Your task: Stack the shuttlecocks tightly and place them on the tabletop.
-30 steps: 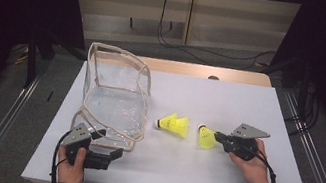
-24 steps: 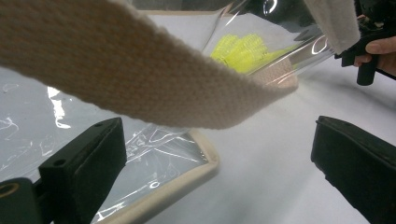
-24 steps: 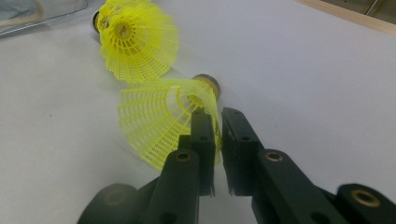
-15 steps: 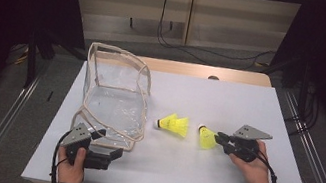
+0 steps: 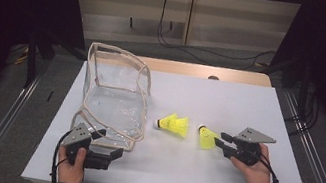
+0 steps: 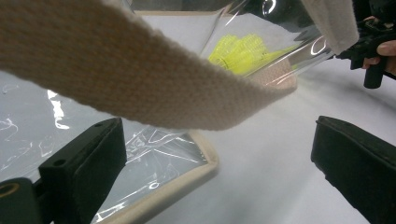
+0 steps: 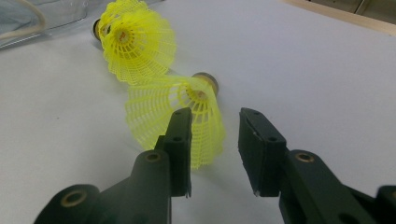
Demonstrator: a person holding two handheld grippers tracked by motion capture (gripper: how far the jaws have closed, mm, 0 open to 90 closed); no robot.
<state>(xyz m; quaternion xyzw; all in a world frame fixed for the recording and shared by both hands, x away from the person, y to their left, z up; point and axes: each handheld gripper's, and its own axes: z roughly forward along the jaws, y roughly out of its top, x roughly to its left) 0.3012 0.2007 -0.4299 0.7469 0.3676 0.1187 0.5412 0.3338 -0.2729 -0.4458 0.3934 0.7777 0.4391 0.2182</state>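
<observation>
1. Yellow mesh plastic makes up the near shuttlecock [image 7: 175, 116]; you should expect it to be featherlight, springy in the skirt and easily crushed; it lies on its side on the white table [image 5: 216, 182], well to the right of the clear bag [image 5: 116, 101], with the second shuttlecock [image 5: 173, 124] between them.
2. Take it at the cork [image 7: 205, 81] or low on the skirt where the ribs gather; pinch gently, since a hard squeeze would likely buckle the lattice.
3. Your right gripper [image 7: 215, 154] is released; its jaws have just been opening, and the skirt's edge sits at the gap without the pads pressing it.
4. Compared with a second ago, those jaws stand wider; both shuttlecocks and the bag lie as they did.
5. Your left gripper [image 6: 215, 158] sits at the bag's near corner, jaws spread, the bag's woven strap [image 6: 140, 79] above them, nothing gripped.
</observation>
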